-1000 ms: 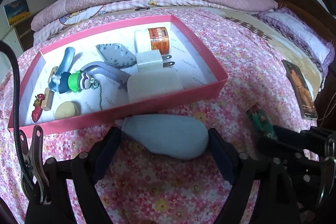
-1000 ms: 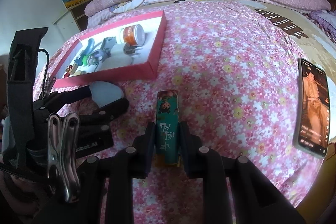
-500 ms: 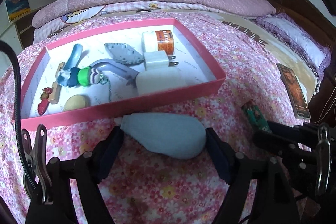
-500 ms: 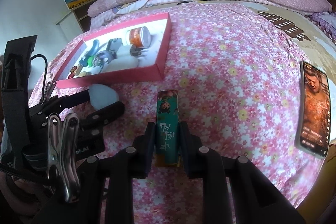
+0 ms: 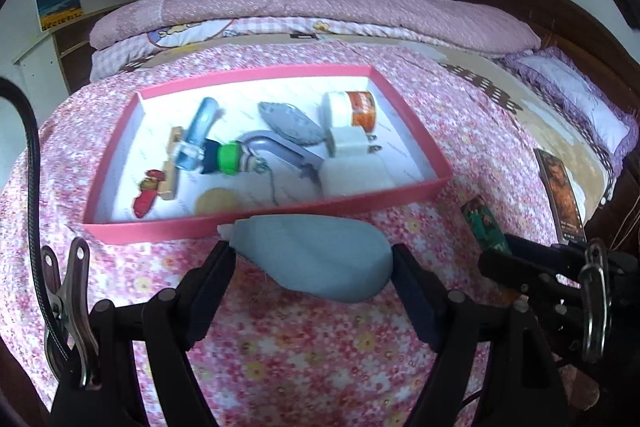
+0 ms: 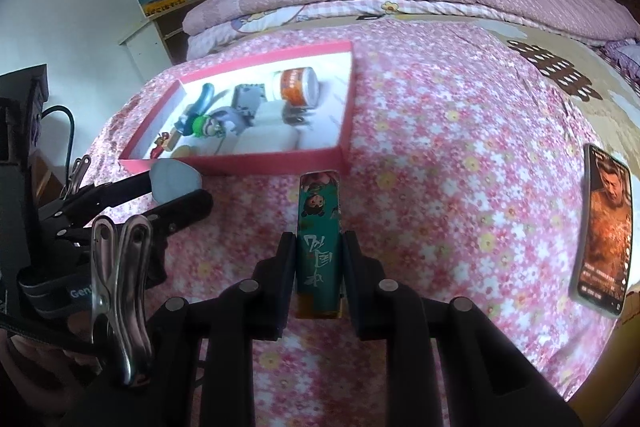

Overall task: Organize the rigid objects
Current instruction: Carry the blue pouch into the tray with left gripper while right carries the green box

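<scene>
My left gripper (image 5: 310, 259) is shut on a pale blue oval object (image 5: 316, 259), held above the flowered bedspread just before the pink box (image 5: 260, 223). My right gripper (image 6: 318, 247) is shut on a slim green box with cartoon print (image 6: 319, 239), held near the pink box's near right corner (image 6: 344, 151). The pink box holds several small things: an orange-labelled jar (image 5: 352, 107), a white charger (image 5: 352, 143), a grey curved piece (image 5: 276, 147), a green and blue toy (image 5: 216, 157). The left gripper with the blue object also shows in the right wrist view (image 6: 176, 179).
A phone with a lit screen (image 6: 604, 239) lies on the bed at the right, also in the left wrist view (image 5: 560, 195). Folded pink quilts (image 5: 312, 11) lie at the far end. A dark wooden headboard (image 5: 560, 23) is at the right.
Both grippers have risen with their objects held. The pink box now sits farther below and ahead in both views.
</scene>
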